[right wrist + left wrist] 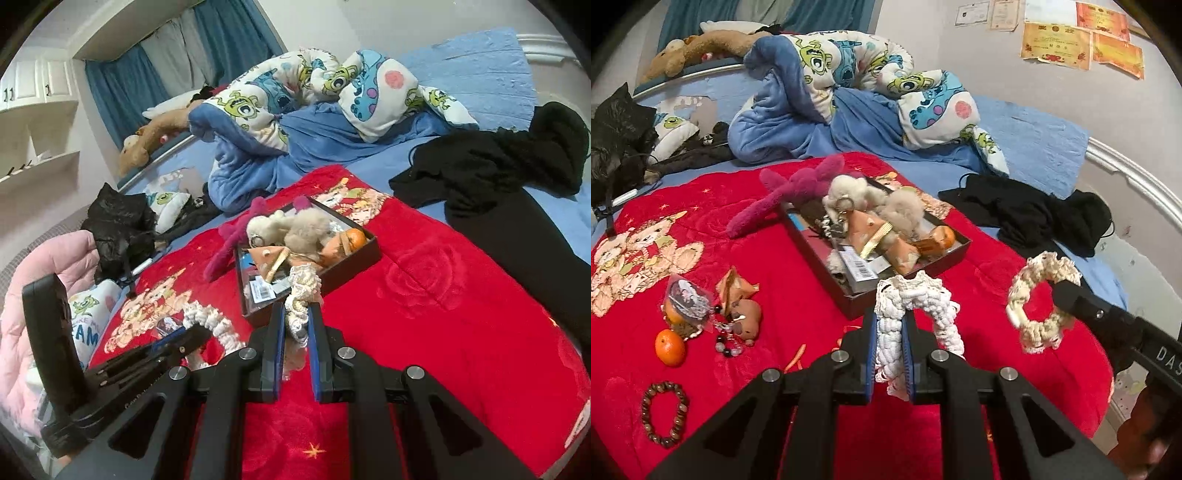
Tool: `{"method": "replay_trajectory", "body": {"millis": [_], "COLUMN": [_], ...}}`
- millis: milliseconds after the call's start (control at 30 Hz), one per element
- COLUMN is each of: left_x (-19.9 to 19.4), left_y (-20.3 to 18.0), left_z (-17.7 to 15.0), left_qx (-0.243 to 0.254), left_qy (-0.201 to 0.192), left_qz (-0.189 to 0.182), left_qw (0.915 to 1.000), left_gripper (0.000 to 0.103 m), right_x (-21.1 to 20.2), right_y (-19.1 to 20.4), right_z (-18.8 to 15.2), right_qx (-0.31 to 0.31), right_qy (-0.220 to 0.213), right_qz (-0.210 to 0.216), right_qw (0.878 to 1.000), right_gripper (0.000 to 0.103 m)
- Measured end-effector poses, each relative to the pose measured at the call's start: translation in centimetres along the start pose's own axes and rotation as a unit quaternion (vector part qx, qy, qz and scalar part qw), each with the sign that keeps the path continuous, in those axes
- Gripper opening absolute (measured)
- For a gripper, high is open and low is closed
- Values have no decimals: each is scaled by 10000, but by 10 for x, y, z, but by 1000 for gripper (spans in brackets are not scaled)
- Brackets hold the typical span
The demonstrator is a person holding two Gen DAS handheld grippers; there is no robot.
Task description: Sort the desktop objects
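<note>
Red blanket spread on the bed, with a dark shallow box near its middle, already full of plush toys and small things. Left of the box, lying loose: an orange, a bead bracelet, a brown plush charm. Right of the box, bare red cloth up to the blanket's edge, with black clothes just beyond on the blue sheet.

Left tool clamped on a white crochet scrunchie, held above the blanket just before the box's near corner; ring standing upright, long side along the fingers, loop hanging to the right. Right tool pressed on a cream crochet scrunchie, also upright, top end reaching over the near rim of the box. Seen from the left wrist, this cream ring hanging in air, well apart from the white one, opening facing the camera.
</note>
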State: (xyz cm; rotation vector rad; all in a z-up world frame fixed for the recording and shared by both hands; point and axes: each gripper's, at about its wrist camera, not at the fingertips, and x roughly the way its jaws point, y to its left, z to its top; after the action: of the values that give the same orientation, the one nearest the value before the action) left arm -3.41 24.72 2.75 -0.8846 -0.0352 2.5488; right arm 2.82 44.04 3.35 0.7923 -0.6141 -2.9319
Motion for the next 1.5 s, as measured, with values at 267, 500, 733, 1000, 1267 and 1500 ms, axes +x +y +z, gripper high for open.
{"method": "replay_trajectory", "body": {"millis": [267,500,733,1000,1267,1500], "left_x": [10,13,21,35,55,87], "left_y": [9,12,6,-5,3,6], "left_z": [-1,0,6,18,32,42], "left_qx": [-50,41,171,280,14,158], "left_qy": [64,29,-35,-282,-406,-496], "left_qz": [132,221,271,453,382,411], "left_qw": [9999,9997,9995,9982,9984,9978], "left_gripper": [13,13,13,13,13,13], "right_x": [13,22,35,49,78,102], "right_y": [15,20,20,15,-4,-10], "right_z": [-8,-12,-7,6,25,36], "right_qx": [-104,-168,-154,-22,501,475], "right_qy": [-27,-136,-137,-356,-367,-394], "right_qz": [155,251,370,589,1013,935], "right_qw": [9998,9995,9991,9976,9929,9937], "right_gripper": [13,13,13,13,13,13]}}
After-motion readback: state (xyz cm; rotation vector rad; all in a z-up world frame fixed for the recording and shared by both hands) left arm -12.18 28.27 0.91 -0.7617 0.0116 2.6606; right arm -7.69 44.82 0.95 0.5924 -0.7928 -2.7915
